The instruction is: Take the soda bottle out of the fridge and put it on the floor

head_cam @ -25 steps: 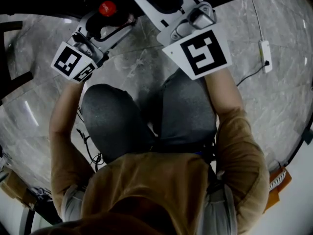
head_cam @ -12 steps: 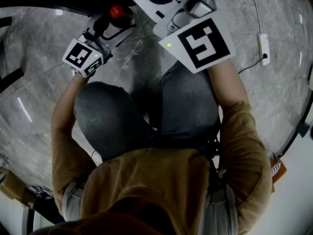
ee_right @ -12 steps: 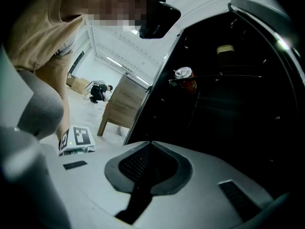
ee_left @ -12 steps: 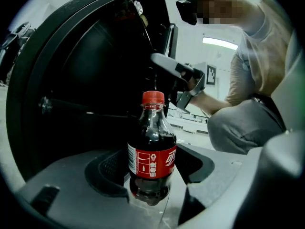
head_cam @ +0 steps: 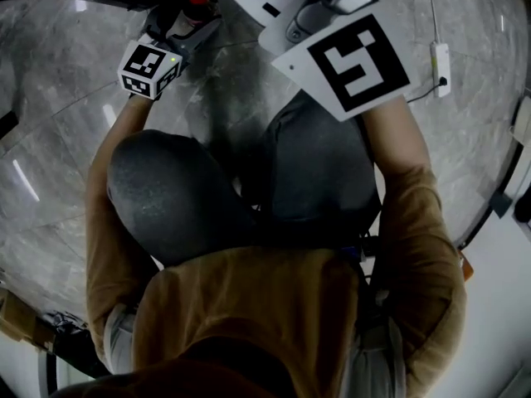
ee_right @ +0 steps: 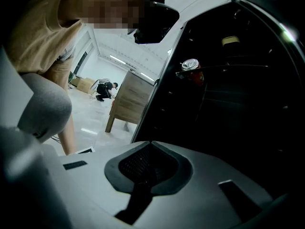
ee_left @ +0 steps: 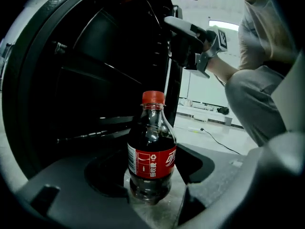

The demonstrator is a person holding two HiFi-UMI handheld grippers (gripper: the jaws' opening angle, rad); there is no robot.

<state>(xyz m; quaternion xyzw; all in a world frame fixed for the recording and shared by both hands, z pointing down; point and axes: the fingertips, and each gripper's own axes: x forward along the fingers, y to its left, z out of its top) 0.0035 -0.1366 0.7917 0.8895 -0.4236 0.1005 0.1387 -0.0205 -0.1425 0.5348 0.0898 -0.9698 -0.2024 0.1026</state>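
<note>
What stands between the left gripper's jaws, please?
The bottle, upright and red-capped, gripped by the left gripper, with marble floor showing just below it; the left gripper view shows this.

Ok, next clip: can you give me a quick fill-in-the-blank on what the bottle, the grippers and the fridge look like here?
1. The left gripper holds an upright soda bottle that has a ___ cap.
2. The jaws of the right gripper are ___, with nothing between them.
3. On a shelf inside the dark fridge stands a drinks ___ with a silver top.

Missing words: red; shut; can
</note>
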